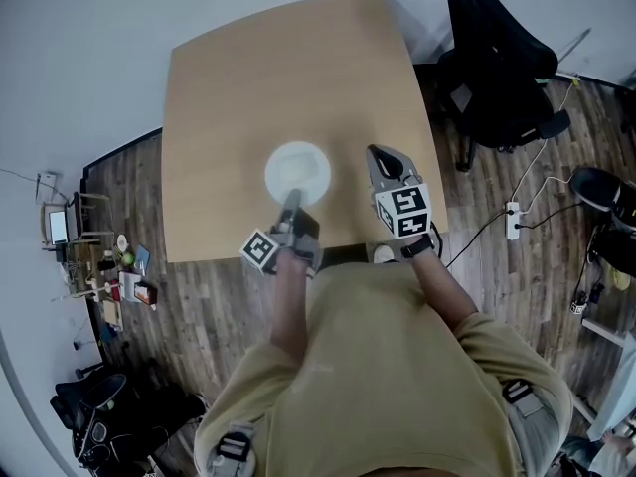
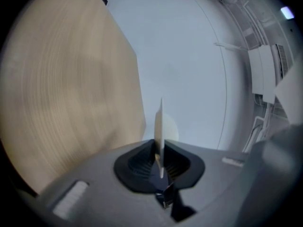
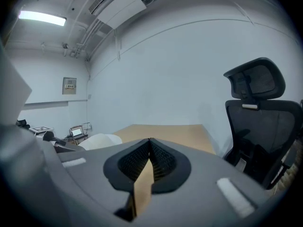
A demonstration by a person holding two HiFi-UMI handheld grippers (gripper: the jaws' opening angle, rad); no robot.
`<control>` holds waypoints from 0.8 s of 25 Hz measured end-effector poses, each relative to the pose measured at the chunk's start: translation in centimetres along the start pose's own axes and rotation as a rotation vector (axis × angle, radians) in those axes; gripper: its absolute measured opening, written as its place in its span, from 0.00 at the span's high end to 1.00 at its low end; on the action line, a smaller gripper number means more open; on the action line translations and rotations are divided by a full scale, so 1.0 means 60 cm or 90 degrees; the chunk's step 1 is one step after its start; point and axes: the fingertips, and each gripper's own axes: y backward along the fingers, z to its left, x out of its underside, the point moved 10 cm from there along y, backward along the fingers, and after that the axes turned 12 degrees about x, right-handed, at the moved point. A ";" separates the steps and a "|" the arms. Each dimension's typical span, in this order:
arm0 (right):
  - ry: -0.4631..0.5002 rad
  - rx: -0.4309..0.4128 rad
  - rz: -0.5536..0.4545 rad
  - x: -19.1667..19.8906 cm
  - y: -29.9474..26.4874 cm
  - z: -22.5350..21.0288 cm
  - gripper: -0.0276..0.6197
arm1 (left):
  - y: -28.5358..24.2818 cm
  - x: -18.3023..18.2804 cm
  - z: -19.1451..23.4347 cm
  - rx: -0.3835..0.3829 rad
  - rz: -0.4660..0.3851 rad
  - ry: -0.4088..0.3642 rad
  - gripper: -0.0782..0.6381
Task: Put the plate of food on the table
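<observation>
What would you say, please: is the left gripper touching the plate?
Touching. The left gripper view shows the left gripper clamped on the plate, edge-on.

Left gripper [image 2: 159, 150] jaws clamped on white plate [image 2: 159, 122] rim, wooden table [image 2: 71, 93] left

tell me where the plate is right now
Head view: the plate is over the table's near half, rim pinched in the left claw, right claw alongside.

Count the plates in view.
1. The white plate is over the middle of the table, its near rim pinched in the left gripper. The floor clutter at far left is too small to check for more.
</observation>
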 end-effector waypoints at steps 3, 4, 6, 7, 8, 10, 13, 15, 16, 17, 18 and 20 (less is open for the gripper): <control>-0.023 0.005 0.013 -0.003 -0.044 -0.004 0.95 | -0.035 -0.029 0.014 0.006 0.012 0.005 0.85; -0.026 0.003 0.018 -0.004 -0.058 -0.003 0.95 | -0.045 -0.038 0.017 0.006 0.015 0.005 0.85; -0.023 0.003 0.028 -0.009 -0.088 -0.006 0.95 | -0.068 -0.055 0.026 0.002 0.017 0.008 0.85; -0.025 0.004 0.032 -0.012 -0.104 -0.009 0.95 | -0.082 -0.063 0.032 -0.002 0.016 0.010 0.85; -0.031 0.005 0.035 -0.015 -0.120 -0.013 0.95 | -0.096 -0.072 0.039 -0.007 0.016 0.014 0.85; -0.053 0.004 0.043 -0.014 -0.153 -0.017 0.95 | -0.122 -0.089 0.055 -0.018 0.016 0.020 0.85; -0.071 0.004 0.062 -0.009 -0.198 -0.019 0.95 | -0.154 -0.118 0.082 -0.032 0.017 0.023 0.85; -0.073 0.005 0.074 -0.007 -0.226 -0.015 0.95 | -0.178 -0.135 0.092 -0.033 0.012 0.037 0.85; -0.075 0.005 0.079 -0.006 -0.239 -0.013 0.95 | -0.188 -0.145 0.098 -0.035 0.010 0.041 0.85; -0.078 0.005 0.085 -0.004 -0.252 -0.011 0.95 | -0.198 -0.155 0.106 -0.038 0.010 0.043 0.85; -0.082 0.005 0.092 -0.002 -0.264 -0.010 0.95 | -0.207 -0.164 0.114 -0.044 0.010 0.044 0.85; -0.095 0.006 0.104 0.001 -0.290 -0.010 0.95 | -0.227 -0.183 0.129 -0.054 0.008 0.048 0.85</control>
